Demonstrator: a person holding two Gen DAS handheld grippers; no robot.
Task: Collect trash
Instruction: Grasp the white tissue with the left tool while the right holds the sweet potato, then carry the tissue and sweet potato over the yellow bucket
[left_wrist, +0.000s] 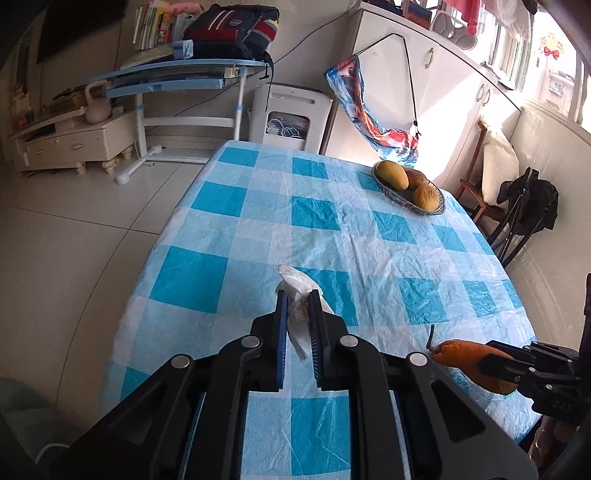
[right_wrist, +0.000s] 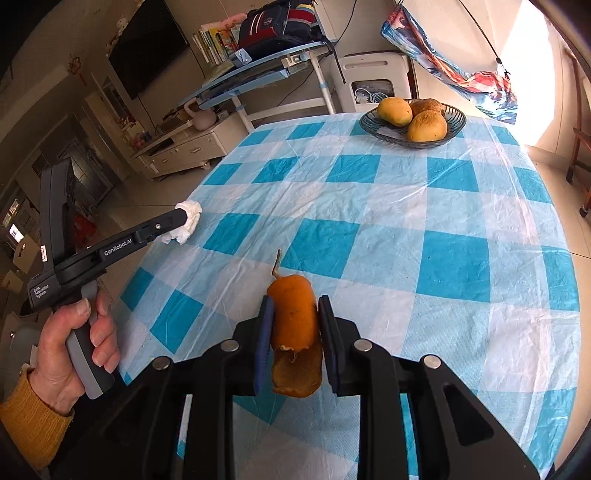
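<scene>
White crumpled tissue (left_wrist: 298, 295) sits pinched between the left gripper (left_wrist: 297, 295) jaws, while the right gripper (right_wrist: 295, 306) jaws clamp an orange peel (right_wrist: 294, 332) above the checked tablecloth (right_wrist: 406, 229).

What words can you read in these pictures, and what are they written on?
"GenRobot.AI": on the side of the left gripper.
"Data Acquisition System": small label on its body above the handle.
"045", partly cut off: on the right gripper.
Book spines on the desk: too blurred to read.

Broad open stretch of checkered table (right_wrist: 424, 221) ahead of both tongs. Sole obstacle standing there: fruit basket (right_wrist: 413, 120) with mangoes at far right corner, well apart. Open floor (left_wrist: 74, 240) beyond left table edge.
</scene>
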